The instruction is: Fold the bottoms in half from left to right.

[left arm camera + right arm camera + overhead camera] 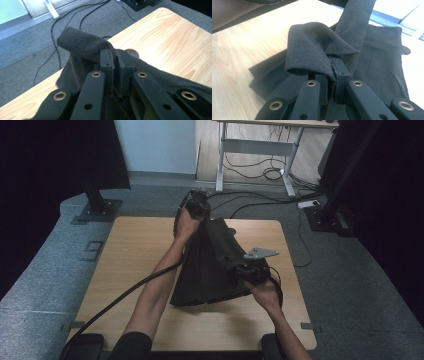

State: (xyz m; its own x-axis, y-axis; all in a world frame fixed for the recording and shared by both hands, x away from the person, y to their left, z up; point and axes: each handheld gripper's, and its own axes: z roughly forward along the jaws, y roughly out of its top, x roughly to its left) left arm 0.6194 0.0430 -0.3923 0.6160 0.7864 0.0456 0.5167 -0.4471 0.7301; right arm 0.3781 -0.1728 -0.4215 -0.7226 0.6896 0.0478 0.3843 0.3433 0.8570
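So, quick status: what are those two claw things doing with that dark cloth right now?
Left gripper jaws shut on black cloth, far edge. Right gripper shut on a near fold. Cloth partly lifted off wooden table. Nothing in the way.

The work surface was a desk [130, 270] with a light wood-grain top and rounded corners, set on a grey carpeted floor [45, 275]. A black garment [205, 275] was laid on the desk slightly right of centre, its broad lower edge spread flat on the wood towards the near side and its narrower upper part lifted clear of the surface. A small round cut-out [132, 51] was seen in the desktop, partly covered by the cloth. Bare wood was left exposed to the left and right of the garment and along the near edge.
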